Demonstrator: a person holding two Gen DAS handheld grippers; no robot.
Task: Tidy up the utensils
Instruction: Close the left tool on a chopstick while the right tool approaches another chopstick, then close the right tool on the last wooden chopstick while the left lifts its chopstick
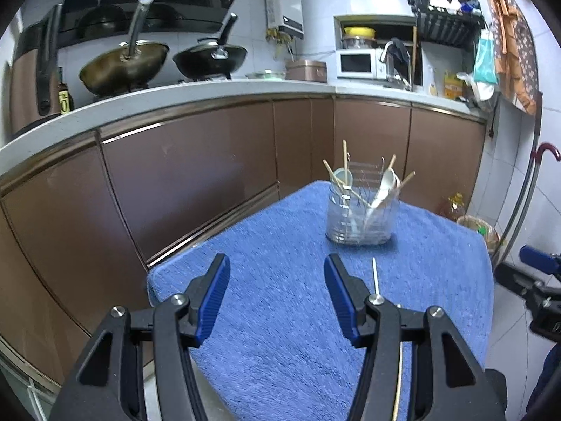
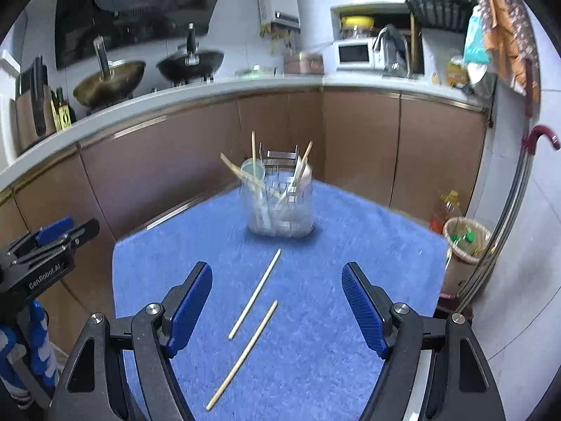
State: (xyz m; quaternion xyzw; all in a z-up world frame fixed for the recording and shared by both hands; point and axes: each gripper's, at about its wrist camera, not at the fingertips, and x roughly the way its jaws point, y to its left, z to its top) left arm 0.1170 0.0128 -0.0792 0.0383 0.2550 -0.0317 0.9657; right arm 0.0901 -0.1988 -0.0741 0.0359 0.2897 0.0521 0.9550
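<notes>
A clear utensil holder stands at the far end of a blue towel-covered table; it holds chopsticks and white spoons. It also shows in the right wrist view. Two loose wooden chopsticks lie on the towel: one nearer the holder, one closer to me. In the left wrist view one chopstick shows beside the right finger. My left gripper is open and empty above the towel. My right gripper is open and empty, with the loose chopsticks between its fingers.
Brown kitchen cabinets and a white counter with woks run behind the table. A wicker bin and an oil bottle stand on the floor at the right. A red-handled umbrella hangs on the right wall.
</notes>
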